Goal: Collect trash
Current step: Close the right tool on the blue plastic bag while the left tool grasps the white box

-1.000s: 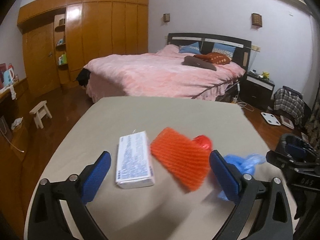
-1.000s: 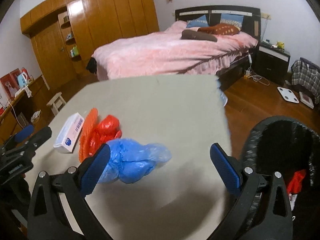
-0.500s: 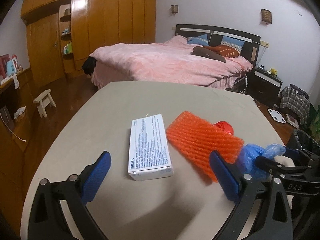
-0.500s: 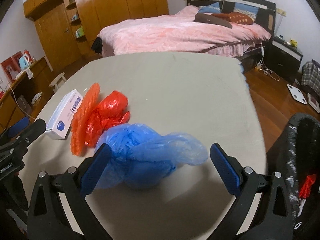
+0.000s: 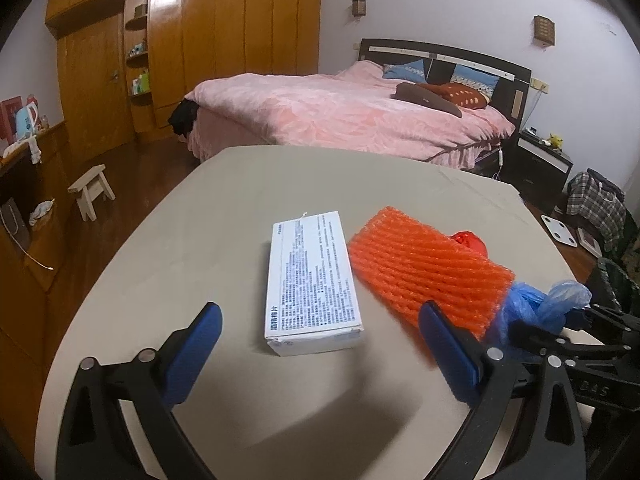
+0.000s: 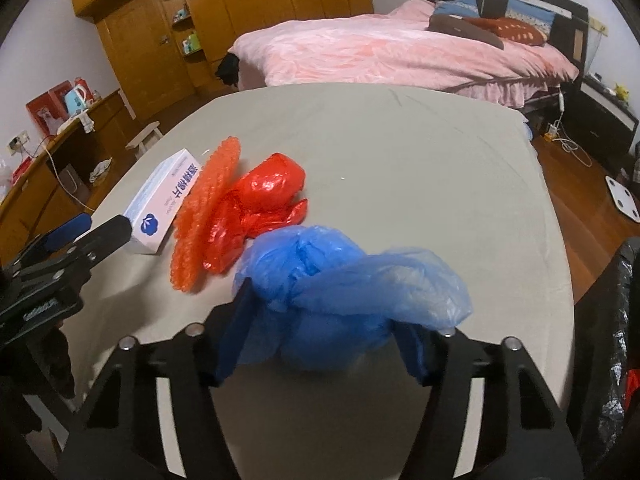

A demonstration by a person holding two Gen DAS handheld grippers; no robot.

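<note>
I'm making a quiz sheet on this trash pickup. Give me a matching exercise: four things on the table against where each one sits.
Things:
1. white box
2. orange foam net
3. red plastic bag
4. blue plastic bag

Places:
A. between the right hand-held gripper's blue pads
B. leftmost, before the open left hand-held gripper
C. between net and blue bag
D. between box and red bag

Pairs: 1-B, 2-D, 3-C, 4-A

A crumpled blue plastic bag (image 6: 344, 276), a red plastic bag (image 6: 260, 204), an orange ribbed foam net (image 5: 428, 272), and a white box (image 5: 312, 280) printed with dark, possibly blue, text lie on the beige counter (image 6: 400, 152).
</note>
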